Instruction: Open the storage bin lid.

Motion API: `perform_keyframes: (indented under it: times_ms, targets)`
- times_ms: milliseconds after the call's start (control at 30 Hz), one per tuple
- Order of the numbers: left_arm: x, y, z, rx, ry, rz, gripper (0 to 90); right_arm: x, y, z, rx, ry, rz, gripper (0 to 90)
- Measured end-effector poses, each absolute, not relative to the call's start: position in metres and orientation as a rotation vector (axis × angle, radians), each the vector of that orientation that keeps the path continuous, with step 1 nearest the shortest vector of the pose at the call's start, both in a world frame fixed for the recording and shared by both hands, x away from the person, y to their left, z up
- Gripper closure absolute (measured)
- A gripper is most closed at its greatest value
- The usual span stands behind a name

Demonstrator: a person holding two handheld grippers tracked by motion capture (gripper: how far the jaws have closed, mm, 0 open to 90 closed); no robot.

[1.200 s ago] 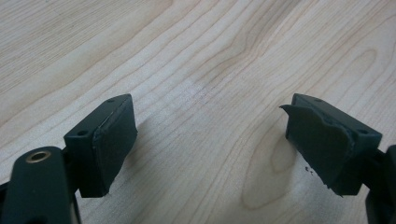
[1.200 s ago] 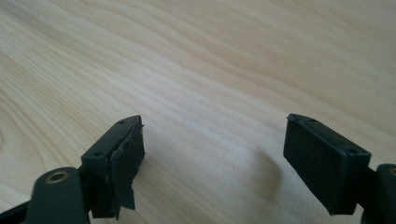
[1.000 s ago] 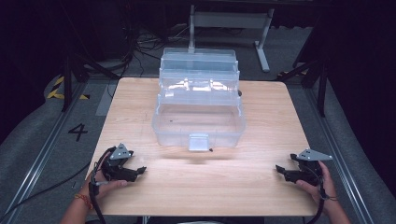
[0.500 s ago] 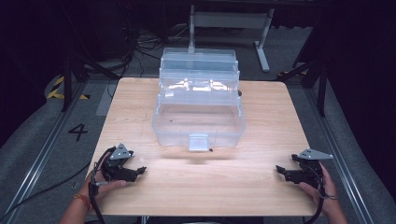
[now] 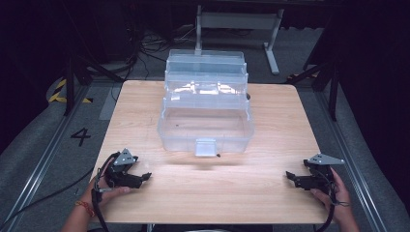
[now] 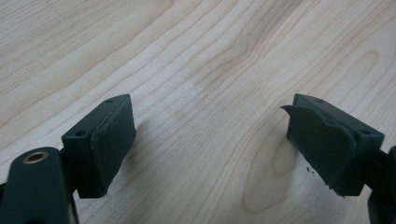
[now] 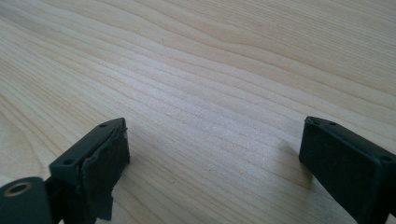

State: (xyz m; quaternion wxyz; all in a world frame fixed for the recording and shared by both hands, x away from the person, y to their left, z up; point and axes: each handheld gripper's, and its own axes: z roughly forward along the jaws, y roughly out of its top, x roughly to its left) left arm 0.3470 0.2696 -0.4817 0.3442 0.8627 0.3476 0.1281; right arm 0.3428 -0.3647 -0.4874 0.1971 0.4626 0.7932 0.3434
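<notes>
A clear plastic tiered box [image 5: 205, 111] stands open in the middle of the wooden table [image 5: 270, 193], its trays stepped back and a latch [image 5: 206, 147] at its front. My left gripper [image 5: 144, 177] rests near the table's front left corner, held by a hand, well apart from the box. Its jaws stand wide open over bare wood in the left gripper view, my left gripper [image 6: 210, 140] holding nothing. My right gripper [image 5: 289, 176] rests near the front right corner in the other hand. It is open too, my right gripper [image 7: 215, 163] with only wood grain between the pads.
Cables trail from both grippers off the table's front edge. Grey floor with a painted 4 [image 5: 80, 137] lies to the left, a metal stand [image 5: 237, 21] and dark cables behind the table. Bare wood lies between the grippers and in front of the box.
</notes>
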Motion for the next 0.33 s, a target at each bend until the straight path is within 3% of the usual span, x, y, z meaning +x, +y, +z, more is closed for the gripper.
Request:
perform_keyframes:
  times_ms: [333]
  targets:
    - [0.347, 0.2695, -0.4818, 2.24, 0.904, 0.332, 15.9, 0.3433, -0.3645, -0.4875, 1.304, 2.218, 0.956, 7.1]
